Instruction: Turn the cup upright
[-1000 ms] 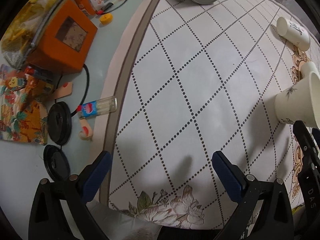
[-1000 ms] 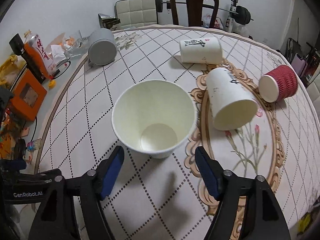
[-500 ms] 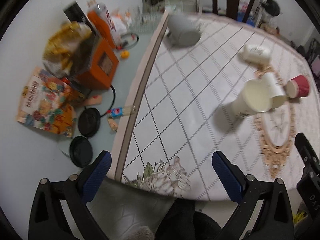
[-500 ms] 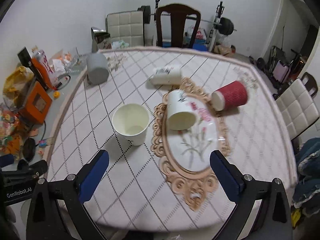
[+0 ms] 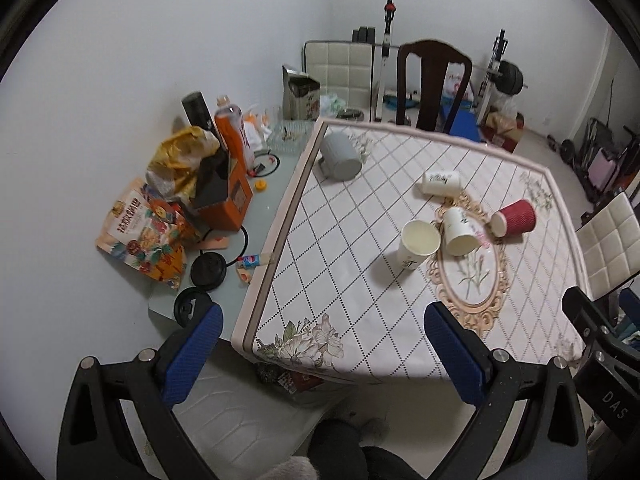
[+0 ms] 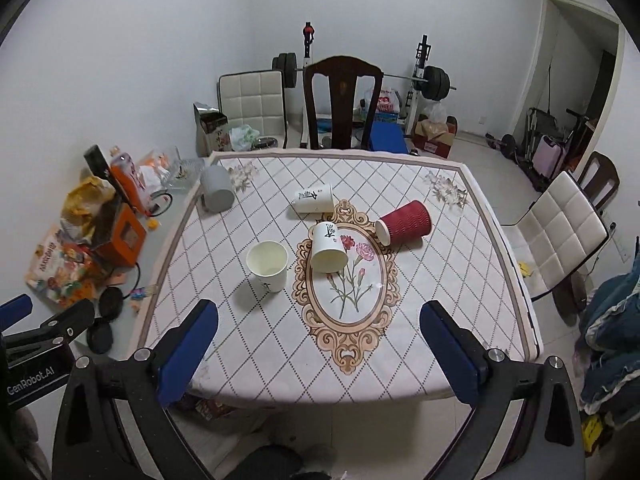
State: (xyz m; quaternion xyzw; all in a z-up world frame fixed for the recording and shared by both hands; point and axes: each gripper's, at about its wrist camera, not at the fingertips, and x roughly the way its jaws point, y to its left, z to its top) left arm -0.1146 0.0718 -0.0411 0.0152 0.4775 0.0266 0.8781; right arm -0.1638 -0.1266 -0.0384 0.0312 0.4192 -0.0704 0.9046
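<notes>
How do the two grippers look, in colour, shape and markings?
Both the left gripper and the right gripper have black angular frames with triangular cutouts and silver screws. Their fingers carry blue textured pads. White "GenRobot.AI" lettering marks the left one's body; "DAS" shows on the right one's. No cables or sleeves show.

A dark wooden chair [image 6: 340, 100] stands at the far edge of the counter [image 6: 460, 320], which wears a diamond-patterned cloth with an oval floral medallion [image 6: 348, 280]. A barbell rack [image 6: 420, 80] stands behind the chair by the wall. To the left, a lower glass surface carries an orange box [image 5: 234, 200], a yellow bag [image 5: 180, 156], a colourful snack packet [image 5: 140, 236] and two black lids [image 5: 208, 270]. A white padded chair [image 6: 560, 232] stands on the right.
</notes>
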